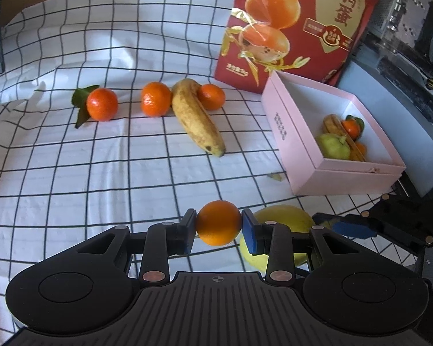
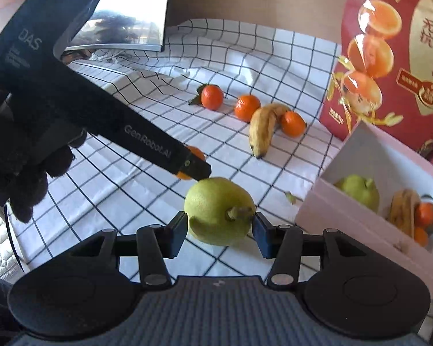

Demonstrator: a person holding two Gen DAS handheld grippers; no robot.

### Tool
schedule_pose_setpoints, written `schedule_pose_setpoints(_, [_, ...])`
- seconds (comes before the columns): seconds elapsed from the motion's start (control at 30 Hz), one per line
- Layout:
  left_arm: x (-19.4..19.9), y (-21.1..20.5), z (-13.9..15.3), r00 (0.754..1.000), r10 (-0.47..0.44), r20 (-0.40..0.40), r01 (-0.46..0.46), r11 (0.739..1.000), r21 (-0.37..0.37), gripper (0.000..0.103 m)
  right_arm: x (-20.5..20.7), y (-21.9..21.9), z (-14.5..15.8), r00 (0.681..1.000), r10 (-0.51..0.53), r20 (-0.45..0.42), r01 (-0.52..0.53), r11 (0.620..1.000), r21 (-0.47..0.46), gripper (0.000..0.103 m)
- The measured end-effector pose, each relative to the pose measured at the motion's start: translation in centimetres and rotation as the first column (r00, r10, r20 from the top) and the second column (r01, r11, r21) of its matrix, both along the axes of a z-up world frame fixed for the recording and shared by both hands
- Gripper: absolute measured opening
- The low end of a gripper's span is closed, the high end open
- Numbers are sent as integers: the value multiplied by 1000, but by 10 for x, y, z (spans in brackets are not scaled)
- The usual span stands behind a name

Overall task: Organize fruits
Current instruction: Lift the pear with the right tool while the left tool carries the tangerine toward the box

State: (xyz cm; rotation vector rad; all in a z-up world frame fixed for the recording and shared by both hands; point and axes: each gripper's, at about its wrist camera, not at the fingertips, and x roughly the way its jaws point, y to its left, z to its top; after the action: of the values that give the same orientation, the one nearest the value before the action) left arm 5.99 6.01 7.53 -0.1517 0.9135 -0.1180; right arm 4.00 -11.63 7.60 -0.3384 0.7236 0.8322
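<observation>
My left gripper point(image 1: 218, 225) is shut on an orange tangerine point(image 1: 218, 222) and holds it above the checked cloth. My right gripper point(image 2: 218, 227) is shut on a green pear point(image 2: 218, 214), stem toward the camera; the pear also shows behind the left fingers point(image 1: 283, 219). The left gripper's body point(image 2: 147, 147) crosses the right wrist view, the tangerine point(image 2: 194, 155) at its tip. Three tangerines point(image 1: 102, 104) point(image 1: 156, 99) point(image 1: 212, 96) and a banana point(image 1: 196, 116) lie on the cloth. The open pink box point(image 1: 300, 147) at the right holds a pear, a banana and tangerines.
A tall red gift bag point(image 1: 297, 23) stands behind the pink box. A checked cloth point(image 1: 101, 158) covers the surface. A silver laptop-like object point(image 2: 124, 28) lies at the far left. A small leaf scrap point(image 1: 275, 176) lies near the box. Dark equipment stands at the right point(image 1: 412, 43).
</observation>
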Motion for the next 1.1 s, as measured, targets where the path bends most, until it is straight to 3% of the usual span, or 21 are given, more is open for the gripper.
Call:
schedule_pose_setpoints(0.33, [2,14,-3,1000,27,-3,-27,1000,-9,39,0,21,3,998,49,42,-49,999,-6,51])
schedule_pose_setpoints(0.6, [6,23,-5,1000,27,-8,-27,999,-29,39,5,15,5,999,19,33,-19,1000,-3,52])
schedule_pose_setpoints(0.73, [4,31,-4,999,46,-11,-46,999,-30,39,15,12,3,1000,-28,8,28,1000,8,64])
schedule_pose_setpoints(1.1, [-8,47,-9,997,71,-39,-71,997,-21,39,38,24,-15,990,-73,-120,79,996,44,68])
